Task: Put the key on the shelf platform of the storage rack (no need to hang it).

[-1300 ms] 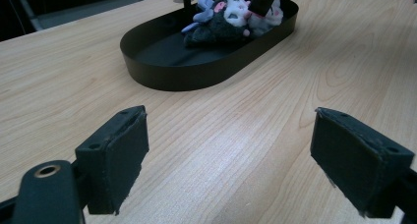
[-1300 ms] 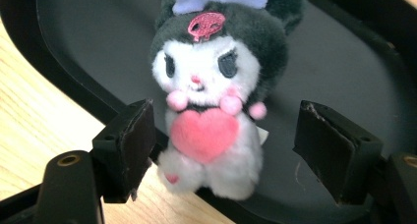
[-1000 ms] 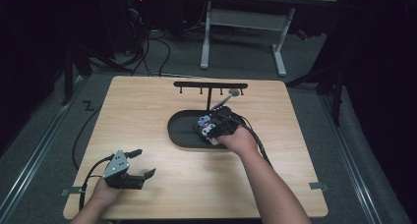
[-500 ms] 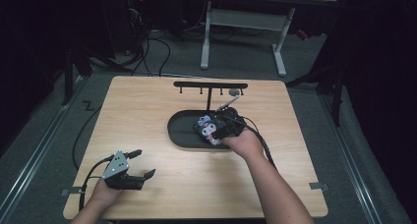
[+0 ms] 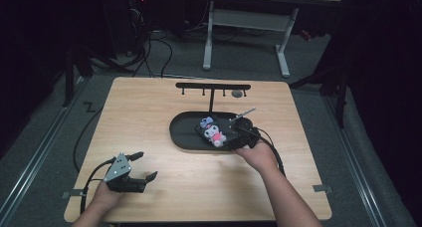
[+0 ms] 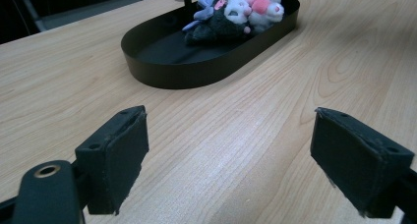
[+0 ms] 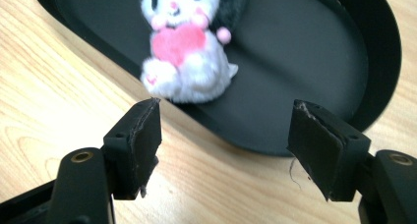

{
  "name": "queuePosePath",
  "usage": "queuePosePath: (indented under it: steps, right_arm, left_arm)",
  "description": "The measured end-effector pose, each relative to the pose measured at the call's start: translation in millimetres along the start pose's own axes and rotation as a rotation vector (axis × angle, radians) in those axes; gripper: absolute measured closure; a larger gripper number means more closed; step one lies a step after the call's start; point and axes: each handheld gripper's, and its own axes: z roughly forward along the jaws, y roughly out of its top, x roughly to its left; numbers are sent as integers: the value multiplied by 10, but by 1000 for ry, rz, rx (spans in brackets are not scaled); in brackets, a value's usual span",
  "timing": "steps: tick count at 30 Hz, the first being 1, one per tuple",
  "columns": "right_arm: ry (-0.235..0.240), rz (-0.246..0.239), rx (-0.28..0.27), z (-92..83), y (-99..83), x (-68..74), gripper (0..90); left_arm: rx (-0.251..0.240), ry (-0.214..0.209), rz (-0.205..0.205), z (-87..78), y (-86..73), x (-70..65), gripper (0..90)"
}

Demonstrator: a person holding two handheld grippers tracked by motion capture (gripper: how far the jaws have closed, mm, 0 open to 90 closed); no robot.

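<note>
Plush doll, white and black with pink heart (image 7: 186,62), lies in the black oval tray (image 7: 314,47) near its front rim, right gripper (image 7: 223,148) just short of it, jaws part open and empty after reopening, ready to grab, while left gripper (image 6: 231,157) idles wide open, empty, over wooden table (image 6: 275,101).

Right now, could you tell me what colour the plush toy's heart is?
Pink; the heart shows best in the right gripper view.

Beyond the tongs, past the table (image 5: 149,112), a white-legged desk (image 5: 249,33) stands on grey floor (image 5: 318,82); cables (image 5: 149,48) trail in darkness.
</note>
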Motion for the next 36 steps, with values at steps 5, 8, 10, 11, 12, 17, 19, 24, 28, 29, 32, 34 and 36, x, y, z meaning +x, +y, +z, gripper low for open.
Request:
queuePosePath:
  steps: [5, 8, 10, 11, 12, 17, 19, 24, 28, 29, 32, 34, 36]
  right_arm:
    - [1, 14, -45, -39, -209, -33, 253]
    - [-5, 11, -76, -64, -343, -36, 241]
    - [-6, 30, -89, -65, -434, -36, 235]
    - [-6, 30, -89, -65, -434, -36, 235]
    - [-10, 29, -114, -60, -551, -28, 229]
    - [-16, 33, -161, -56, -795, 5, 212]
    - [-22, 41, -181, -41, -920, 15, 179]
    - [-16, 63, -275, -36, -1278, 101, 161]
    - [-40, 21, -329, -44, -1467, 213, 148]
    - [-40, 21, -329, -44, -1467, 213, 148]
    - [-75, -36, -334, -76, -1577, 296, 148]
    - [-70, -32, -345, -81, -1598, 295, 148]
    - [-67, -2, -341, -71, -1614, 244, 148]
  left_arm:
    - [5, 1, 0, 19, 6, 2, 154]
    - [17, 4, 0, 44, 15, 4, 154]
    - [29, 8, 4, 56, 19, 0, 154]
    - [29, 8, 4, 56, 19, 0, 154]
    - [27, 6, 4, 48, 16, 0, 154]
    - [15, 8, 2, 29, 8, -2, 154]
    - [19, 9, 3, 29, 8, -4, 154]
    - [16, 7, 13, 20, 5, -16, 154]
    - [20, 8, 12, 39, 11, -12, 154]
    - [20, 8, 12, 39, 11, -12, 154]
    - [32, 14, 10, 57, 19, -8, 154]
    - [33, 12, 11, 56, 20, -9, 154]
    - [30, 11, 14, 47, 17, -14, 154]
